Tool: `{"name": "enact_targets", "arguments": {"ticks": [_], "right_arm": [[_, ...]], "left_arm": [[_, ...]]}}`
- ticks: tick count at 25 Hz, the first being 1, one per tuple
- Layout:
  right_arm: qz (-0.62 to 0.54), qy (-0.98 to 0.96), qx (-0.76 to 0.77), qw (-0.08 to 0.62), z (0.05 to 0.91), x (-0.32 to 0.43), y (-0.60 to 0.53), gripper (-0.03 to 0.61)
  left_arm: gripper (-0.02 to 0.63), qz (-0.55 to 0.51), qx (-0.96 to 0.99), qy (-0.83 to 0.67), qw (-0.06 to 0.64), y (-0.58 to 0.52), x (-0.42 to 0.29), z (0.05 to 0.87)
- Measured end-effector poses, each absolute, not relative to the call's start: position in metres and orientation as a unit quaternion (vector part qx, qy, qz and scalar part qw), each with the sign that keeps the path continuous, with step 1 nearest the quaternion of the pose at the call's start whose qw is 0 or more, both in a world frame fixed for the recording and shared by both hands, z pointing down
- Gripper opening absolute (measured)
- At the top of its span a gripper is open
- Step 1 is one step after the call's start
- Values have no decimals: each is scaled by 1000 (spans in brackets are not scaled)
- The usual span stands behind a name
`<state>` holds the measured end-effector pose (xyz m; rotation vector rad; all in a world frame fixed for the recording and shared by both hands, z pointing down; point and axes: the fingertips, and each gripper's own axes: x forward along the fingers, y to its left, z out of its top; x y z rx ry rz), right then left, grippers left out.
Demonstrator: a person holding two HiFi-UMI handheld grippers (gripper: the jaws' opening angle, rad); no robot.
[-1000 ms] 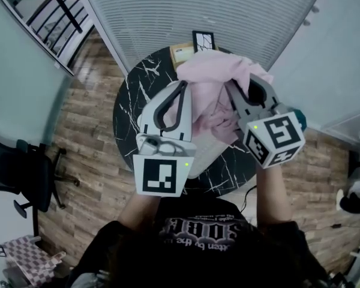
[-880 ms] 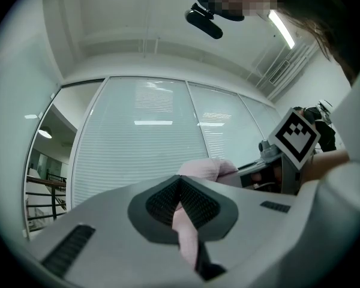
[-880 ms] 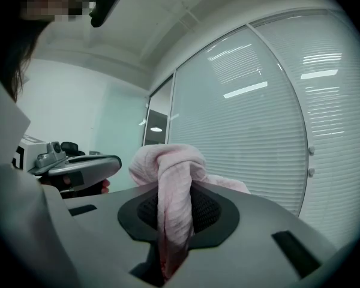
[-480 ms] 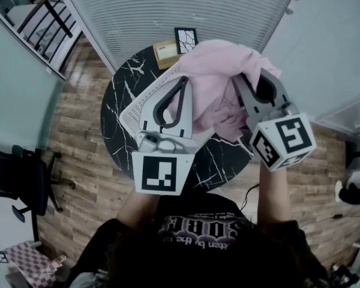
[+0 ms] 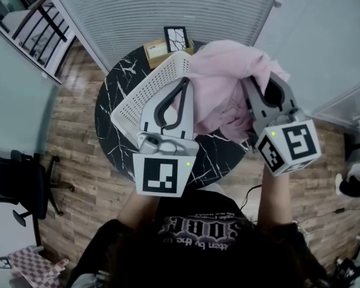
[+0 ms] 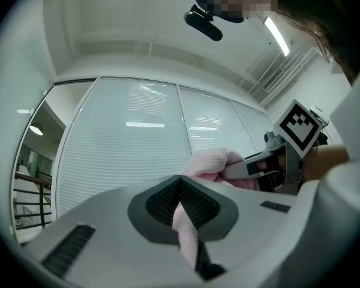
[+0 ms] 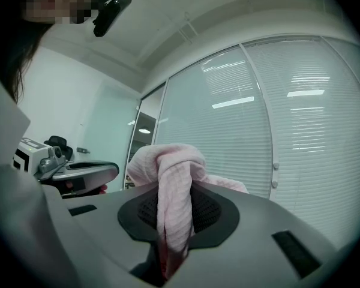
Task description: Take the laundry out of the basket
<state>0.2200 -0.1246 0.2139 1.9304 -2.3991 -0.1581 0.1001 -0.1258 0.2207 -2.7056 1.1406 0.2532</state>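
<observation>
A pink garment [image 5: 225,77] hangs bunched in the air above the round black marble table [image 5: 108,101], held between both grippers. My left gripper [image 5: 181,83] is shut on one edge of it; a pink fold [image 6: 185,227] is pinched between its dark pads. My right gripper [image 5: 261,86] is shut on the other side, with a thick twist of the pink cloth [image 7: 174,203] squeezed in its jaws. The white slatted laundry basket [image 5: 145,87] stands on the table to the left of the garment, partly behind my left gripper. The other gripper [image 6: 270,164] shows in the left gripper view.
A small cardboard box [image 5: 155,50] and a framed picture [image 5: 175,38] stand at the table's far edge. White blinds and a glass wall [image 5: 168,11] close off the far side. A black office chair [image 5: 18,179] stands on the wood floor at the left.
Both grippers have carried the pink garment to the right and a little up. The white basket, hidden under the cloth before, now shows at the left on the table.
</observation>
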Motion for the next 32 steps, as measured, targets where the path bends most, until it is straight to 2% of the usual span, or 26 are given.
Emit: {"name": "enact_targets", "arguments": {"ticks": [17, 32], "right_arm": [[-50, -720, 691, 35, 223, 231, -76, 72], [-46, -723, 689, 20, 230, 279, -37, 72]], "left_arm": [[-3, 90, -940, 321, 77, -97, 97, 233], [-3, 96, -939, 320, 78, -66, 147, 226]]}}
